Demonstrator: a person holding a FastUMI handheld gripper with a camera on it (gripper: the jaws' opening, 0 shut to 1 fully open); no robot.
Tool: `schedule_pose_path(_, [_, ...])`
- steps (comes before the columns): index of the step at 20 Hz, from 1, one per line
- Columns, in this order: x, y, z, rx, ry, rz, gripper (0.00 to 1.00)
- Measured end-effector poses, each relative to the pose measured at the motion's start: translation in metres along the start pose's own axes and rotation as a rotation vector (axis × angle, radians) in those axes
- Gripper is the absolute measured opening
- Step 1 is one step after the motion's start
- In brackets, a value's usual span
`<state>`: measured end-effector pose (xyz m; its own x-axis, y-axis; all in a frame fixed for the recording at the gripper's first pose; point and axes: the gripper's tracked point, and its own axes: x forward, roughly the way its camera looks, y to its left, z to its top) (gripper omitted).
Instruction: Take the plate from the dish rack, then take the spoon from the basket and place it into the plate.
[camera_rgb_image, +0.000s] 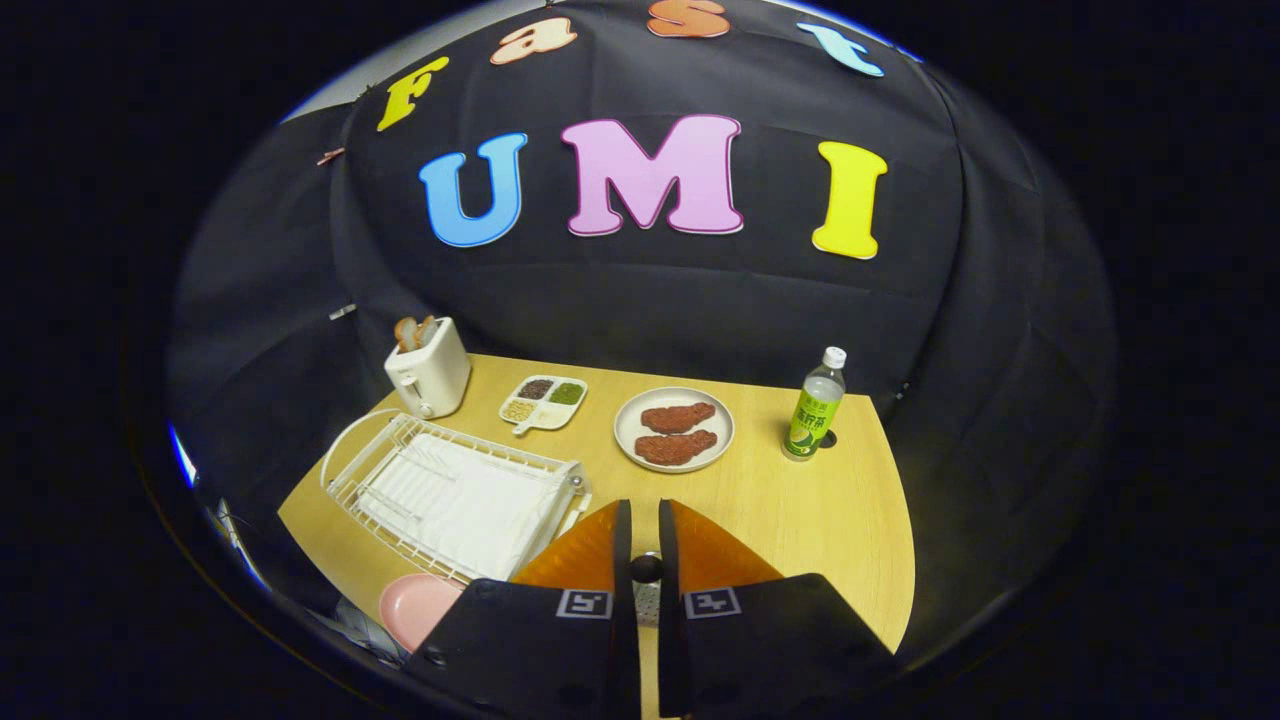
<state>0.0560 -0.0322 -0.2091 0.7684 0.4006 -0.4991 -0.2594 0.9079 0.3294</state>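
Just left of nearly-closed tool (645, 520): pink plate (415, 608), beside dish rack (450, 490).

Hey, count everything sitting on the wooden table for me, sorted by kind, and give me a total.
Dish racks: 1, white wire dish rack
Plates: 2, pink plate, round white plate with brown meat pieces
Toasters: 1, white toaster with bread
Trays: 1, white divided seasoning tray
Bottles: 1, green-labelled clear plastic bottle
Total: 6
Gripper jaws nearly closed, holding nothing.
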Motion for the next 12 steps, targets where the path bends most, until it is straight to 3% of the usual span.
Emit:
schedule_pose_path(5, [-0.039, 0.078, 0.004, -0.043, -0.014, 0.136, 0.11])
schedule_pose_path(9, [-0.053, 0.160, -0.018, -0.050, -0.001, 0.295, 0.11])
schedule_pose_path(12, [-0.044, 0.201, -0.050, -0.095, 0.023, 0.359, 0.11])
